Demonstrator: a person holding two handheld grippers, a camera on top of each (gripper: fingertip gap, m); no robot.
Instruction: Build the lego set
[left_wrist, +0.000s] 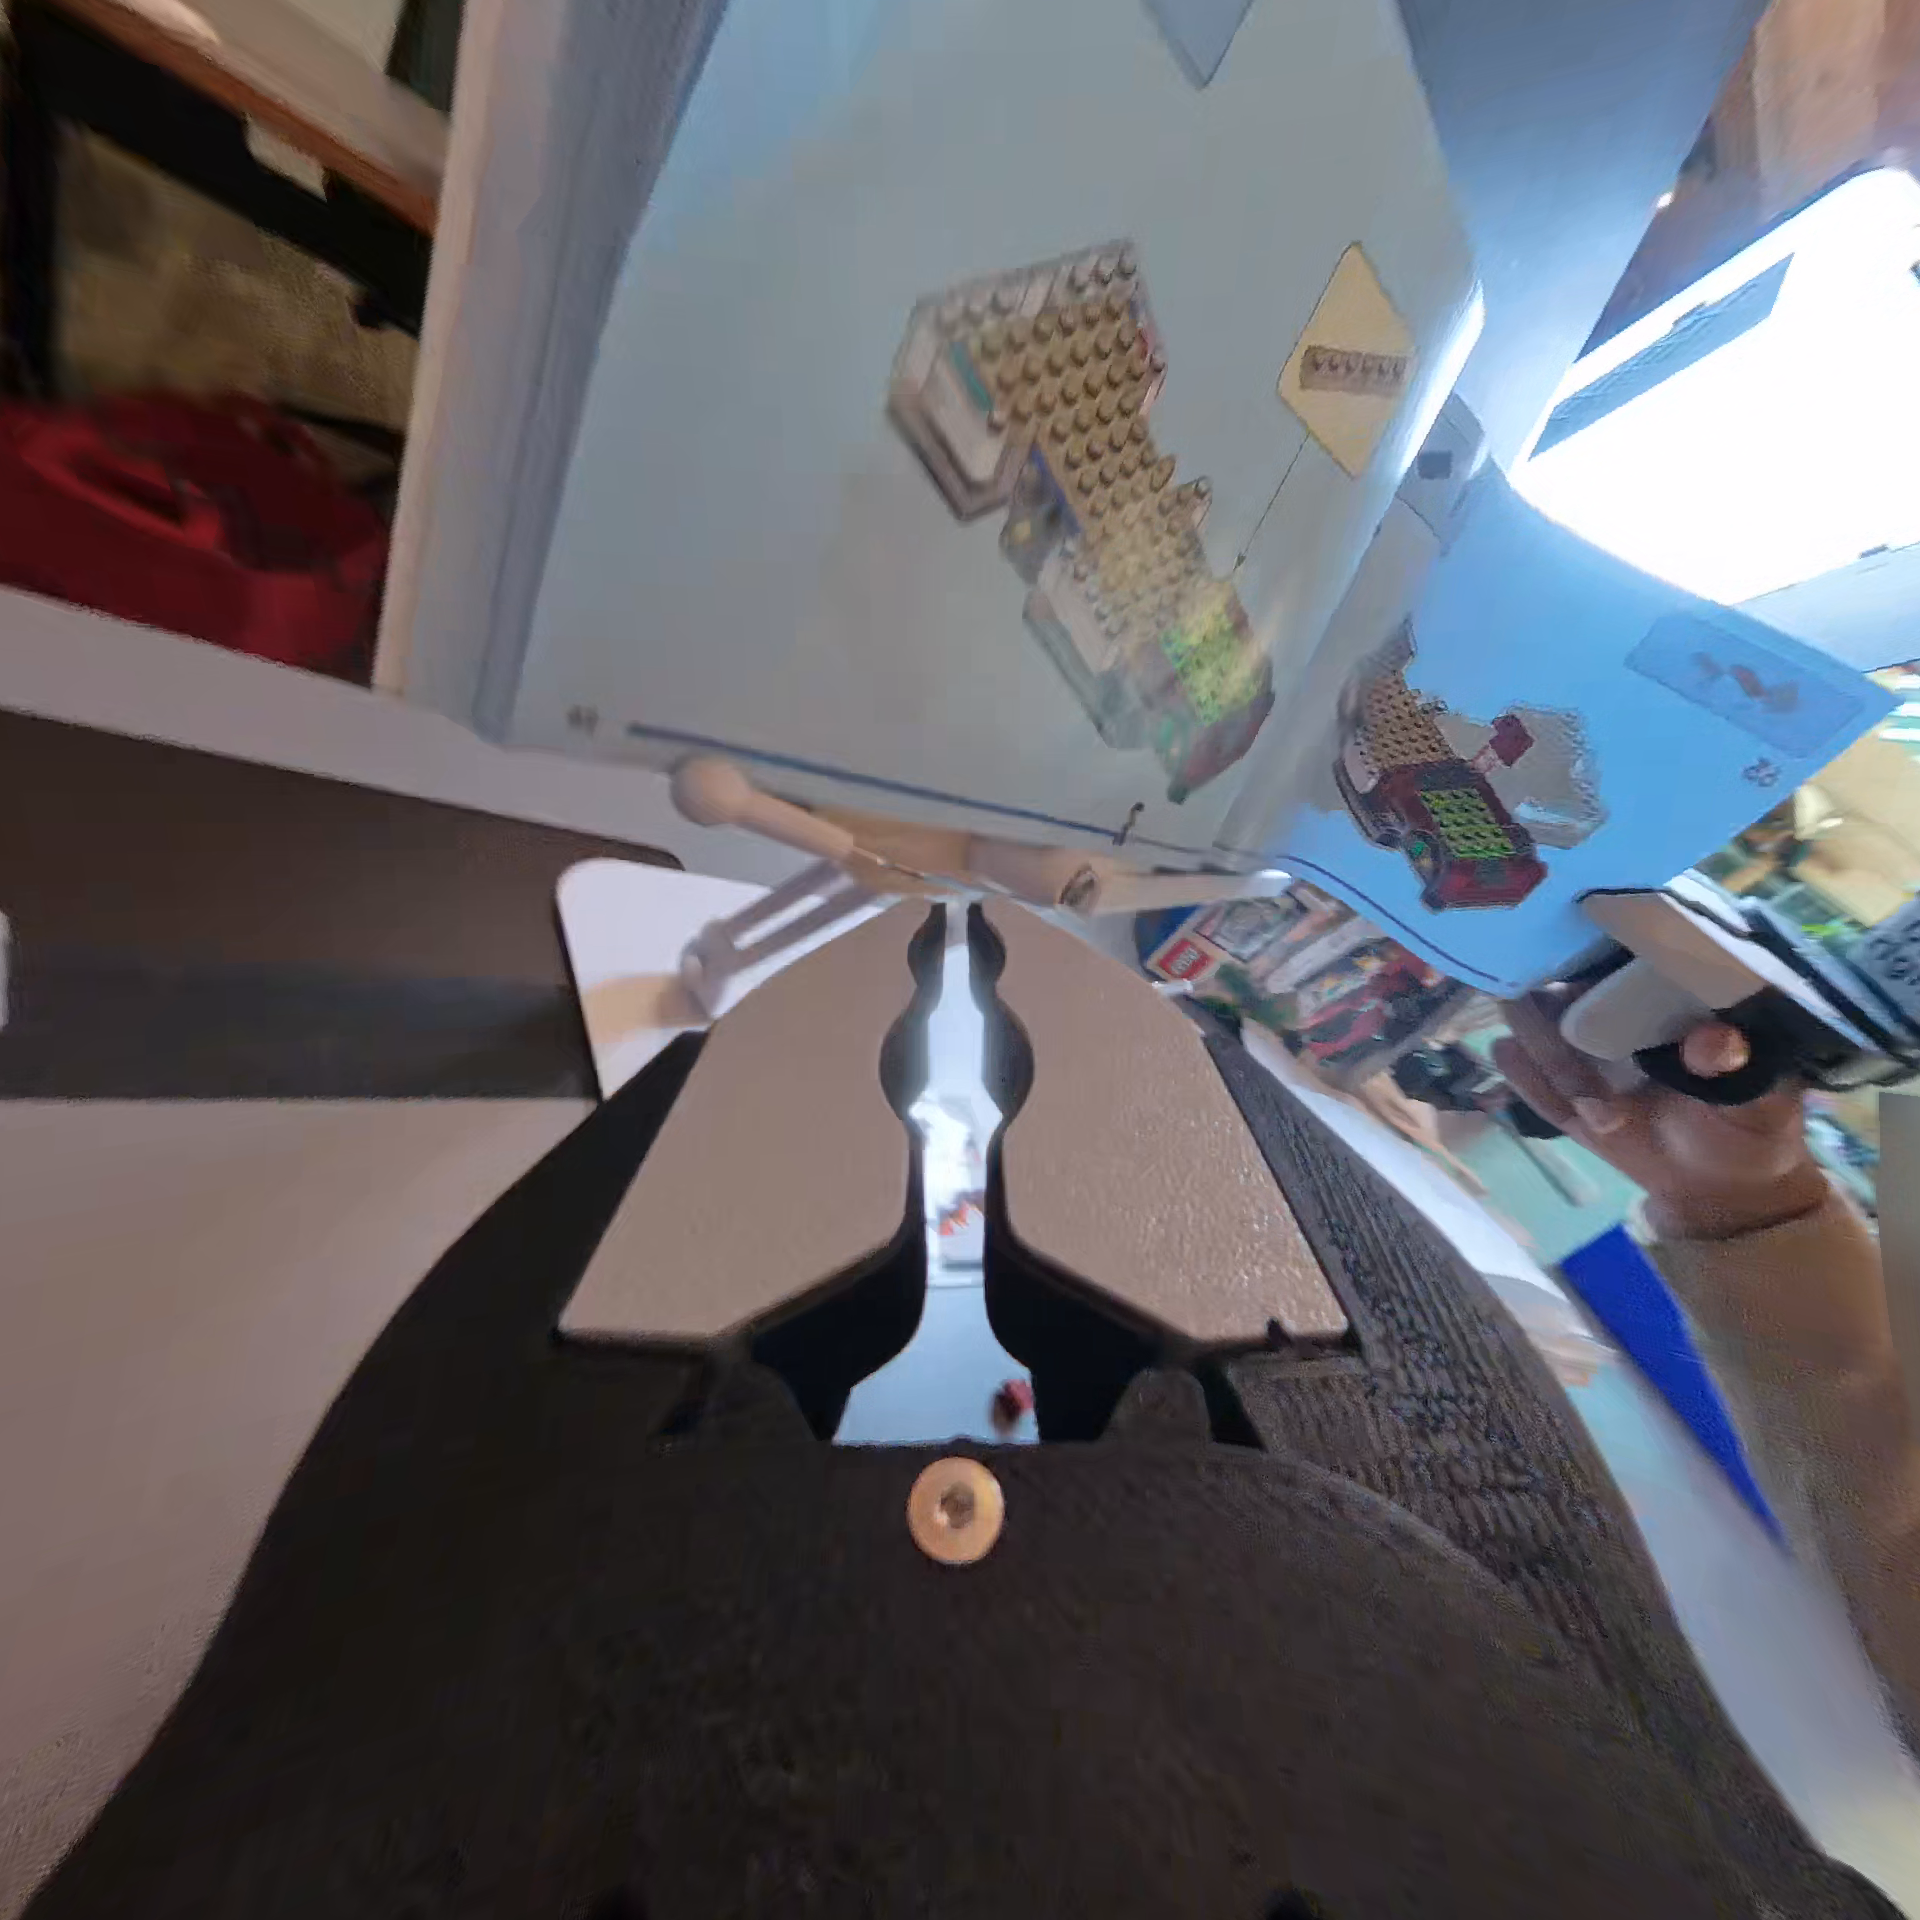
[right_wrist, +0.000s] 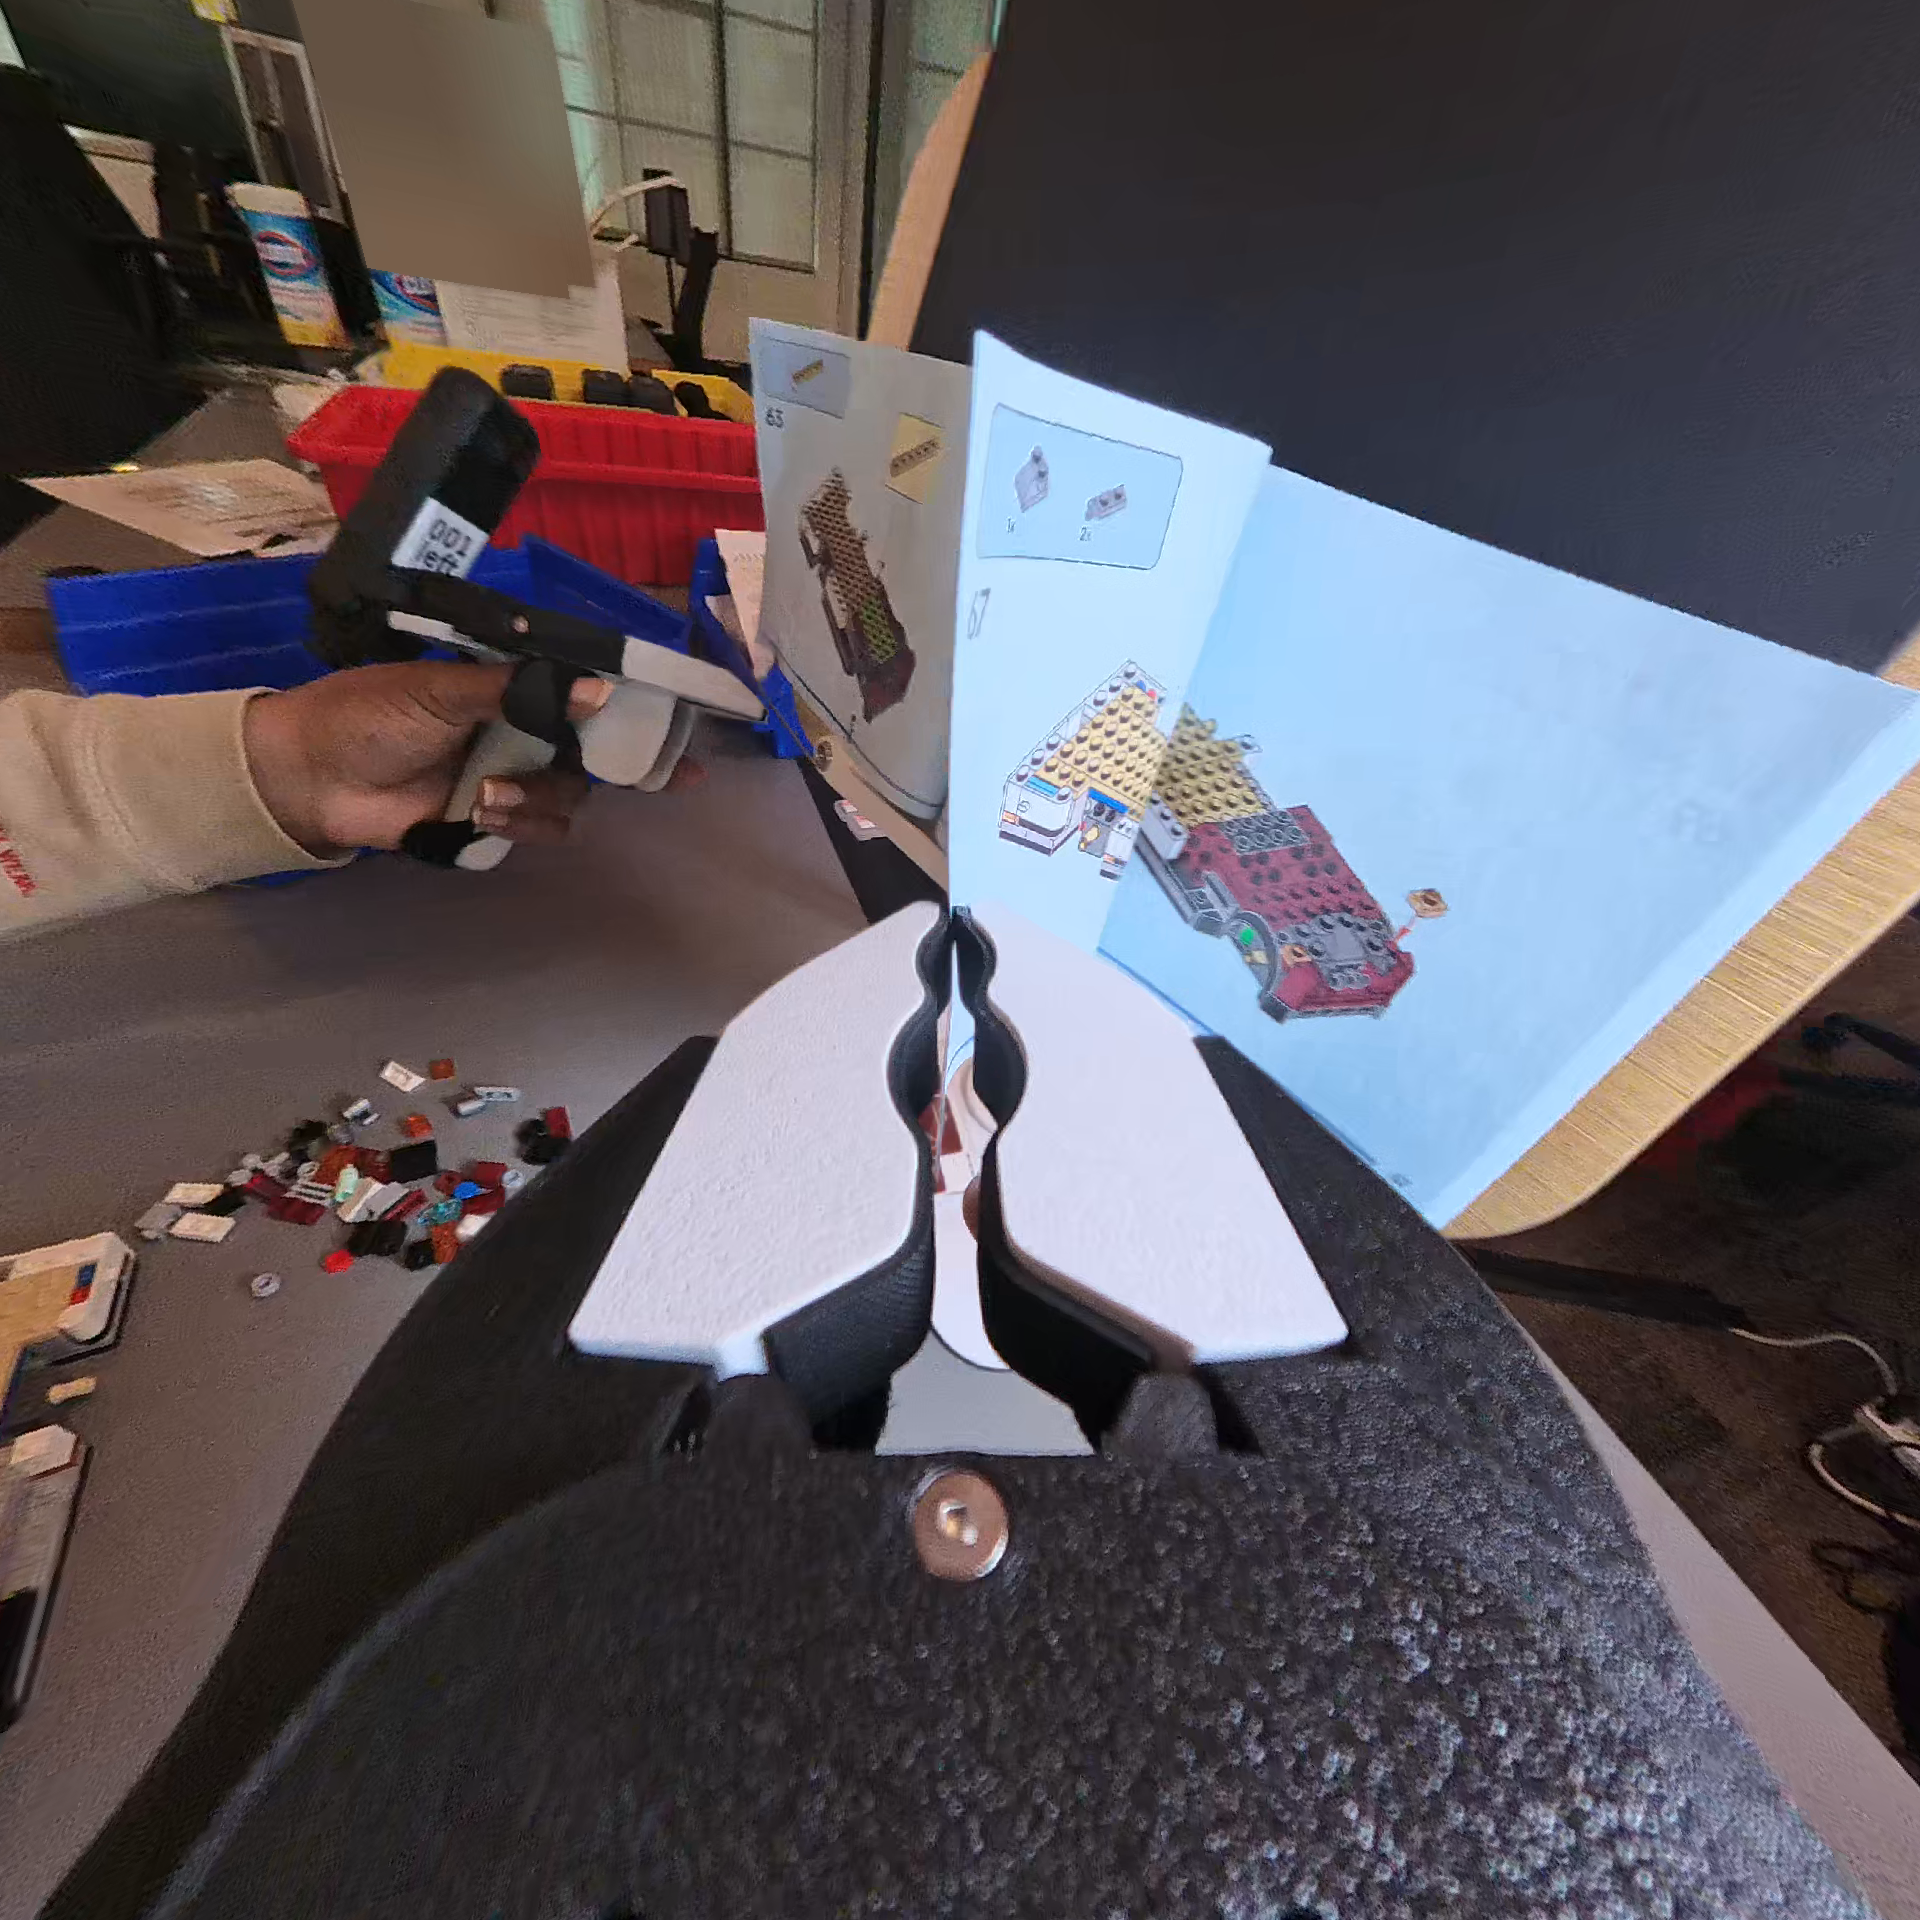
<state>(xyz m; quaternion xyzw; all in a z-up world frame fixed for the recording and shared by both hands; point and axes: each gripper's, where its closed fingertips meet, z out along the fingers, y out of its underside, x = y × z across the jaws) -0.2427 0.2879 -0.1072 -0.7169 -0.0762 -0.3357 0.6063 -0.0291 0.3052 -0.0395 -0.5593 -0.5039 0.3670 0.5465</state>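
Note:
The instruction booklet (left_wrist: 831, 468) stands open on a book stand (left_wrist: 831, 821). My left gripper (left_wrist: 956, 912) reaches the stand's thin front ledge (left_wrist: 1195, 883), and its tips close on that edge. The left gripper also shows in the right wrist view (right_wrist: 771, 715), at the lower corner of the left page (right_wrist: 852, 582). My right gripper (right_wrist: 954, 914) is shut on the bottom edge of a light blue page (right_wrist: 1060, 644) and holds it upright, partly turned. In the left wrist view that page (left_wrist: 1558, 727) curls out to the right, with the right gripper (left_wrist: 1605, 920) at its lower edge.
Loose Lego pieces (right_wrist: 374, 1174) lie scattered on the grey table (right_wrist: 520, 987), with a part-built model (right_wrist: 62, 1299) at the left edge. A red bin (right_wrist: 582, 488) and a blue bin (right_wrist: 177, 623) stand behind. A Lego box (left_wrist: 1226, 945) sits under the stand. There is about 25 centimetres between the tips of the two grippers. The part-built model (right_wrist: 62, 1299) lies around 30 centimetres away from my left fingertips.

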